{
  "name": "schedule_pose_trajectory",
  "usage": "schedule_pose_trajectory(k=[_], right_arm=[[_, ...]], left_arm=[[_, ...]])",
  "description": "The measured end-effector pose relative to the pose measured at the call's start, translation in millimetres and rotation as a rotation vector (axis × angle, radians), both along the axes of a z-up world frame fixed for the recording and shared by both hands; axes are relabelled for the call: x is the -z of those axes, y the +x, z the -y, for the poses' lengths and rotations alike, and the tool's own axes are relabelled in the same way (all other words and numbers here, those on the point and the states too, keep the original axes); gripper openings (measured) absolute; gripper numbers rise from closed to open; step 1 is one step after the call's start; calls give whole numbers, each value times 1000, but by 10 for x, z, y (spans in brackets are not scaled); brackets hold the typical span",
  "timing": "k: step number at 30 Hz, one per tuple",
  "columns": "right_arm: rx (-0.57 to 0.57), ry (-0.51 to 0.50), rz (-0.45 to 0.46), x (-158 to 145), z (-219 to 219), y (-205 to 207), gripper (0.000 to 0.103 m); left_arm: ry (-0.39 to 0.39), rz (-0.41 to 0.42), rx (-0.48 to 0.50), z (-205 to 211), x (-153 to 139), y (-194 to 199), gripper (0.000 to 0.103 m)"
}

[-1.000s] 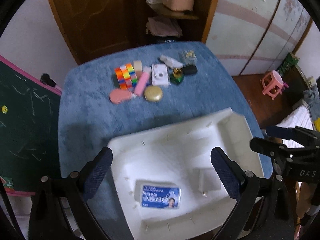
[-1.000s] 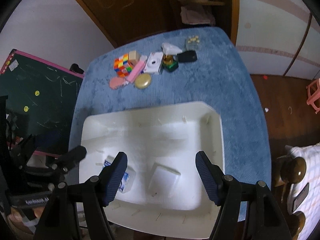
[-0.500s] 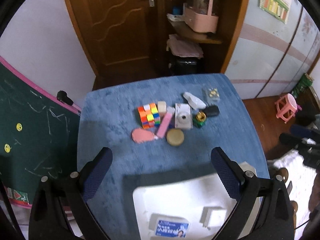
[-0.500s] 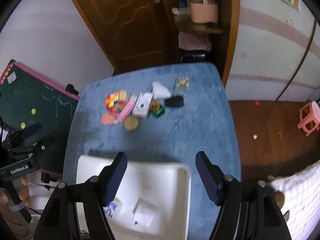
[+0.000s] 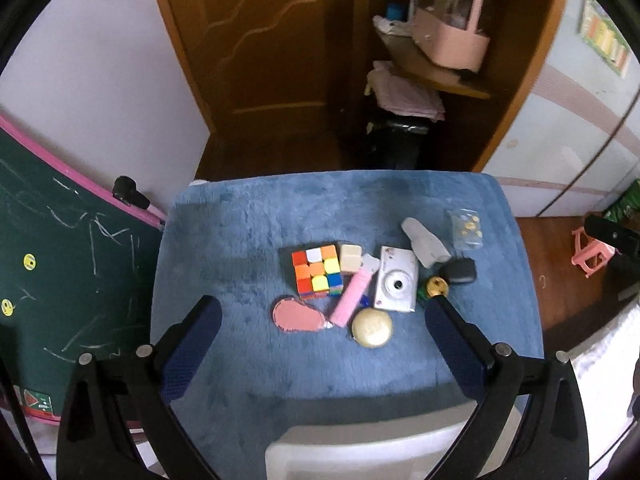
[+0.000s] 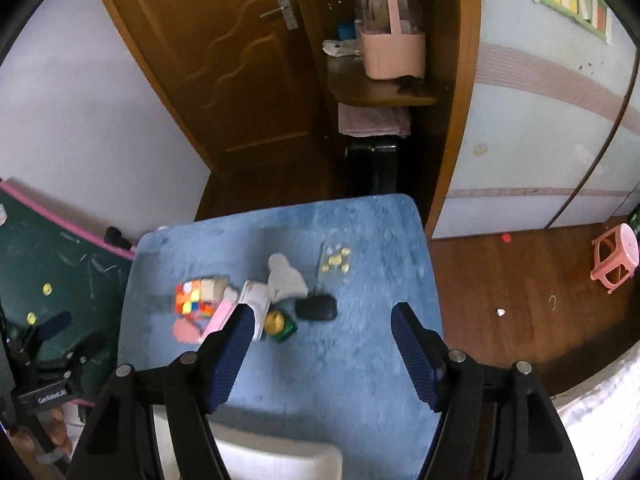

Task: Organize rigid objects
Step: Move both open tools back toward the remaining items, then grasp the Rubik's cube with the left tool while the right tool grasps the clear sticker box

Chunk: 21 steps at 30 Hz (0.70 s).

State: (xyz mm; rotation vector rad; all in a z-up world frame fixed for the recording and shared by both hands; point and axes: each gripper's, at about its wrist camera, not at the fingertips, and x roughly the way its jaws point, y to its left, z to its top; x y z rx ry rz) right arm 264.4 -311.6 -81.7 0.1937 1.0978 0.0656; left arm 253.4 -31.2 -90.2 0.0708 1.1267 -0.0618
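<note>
A cluster of small objects lies on the blue table (image 5: 248, 240): a colour cube (image 5: 317, 276), a beige block (image 5: 351, 258), a pink bar (image 5: 352, 298), a pink oval case (image 5: 298, 316), a gold round tin (image 5: 372, 327), a white toy camera (image 5: 396, 284), a black fob (image 5: 460, 270) and a green-gold jar (image 5: 434, 288). My left gripper (image 5: 320, 312) is open and empty above them. My right gripper (image 6: 323, 316) is open and empty above the black fob (image 6: 317, 307). The white tray's rim (image 5: 360, 452) shows at the bottom edge.
A grey-white wedge (image 5: 424, 242) and a clear packet of yellow pieces (image 5: 466, 228) lie at the table's far right. A green chalkboard (image 5: 52, 264) stands left. A brown door (image 5: 260, 40), a shelf with a pink basket (image 5: 452, 40) and a pink stool (image 6: 614, 256) lie beyond.
Both grippers have tilted up and moved forward from over the white tray toward the object cluster. The tray has slid to the bottom edge of both views. Both stay open.
</note>
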Motion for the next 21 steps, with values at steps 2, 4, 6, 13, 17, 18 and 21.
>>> schedule_pose_trajectory(k=[2, 4, 6, 13, 17, 18, 21], right_arm=[[5, -5, -17, 116, 11, 178, 72], [15, 3, -44, 294, 28, 378, 72], [22, 13, -70, 462, 38, 525, 72], [38, 55, -210, 1204, 49, 978, 72], [36, 70, -260, 1486, 6, 1073, 71], [38, 78, -272, 1556, 2, 1098, 72], [54, 92, -302, 1716, -5, 1160, 72]], left_arm=[[6, -26, -12, 3, 136, 132, 102], [27, -47, -19, 16, 298, 249, 102], [62, -80, -16, 36, 520, 361, 102], [135, -191, -25, 26, 1152, 599, 101], [164, -199, -51, -12, 1327, 684, 101], [167, -203, -58, -22, 1364, 704, 102], [167, -222, -68, -37, 1482, 756, 101]])
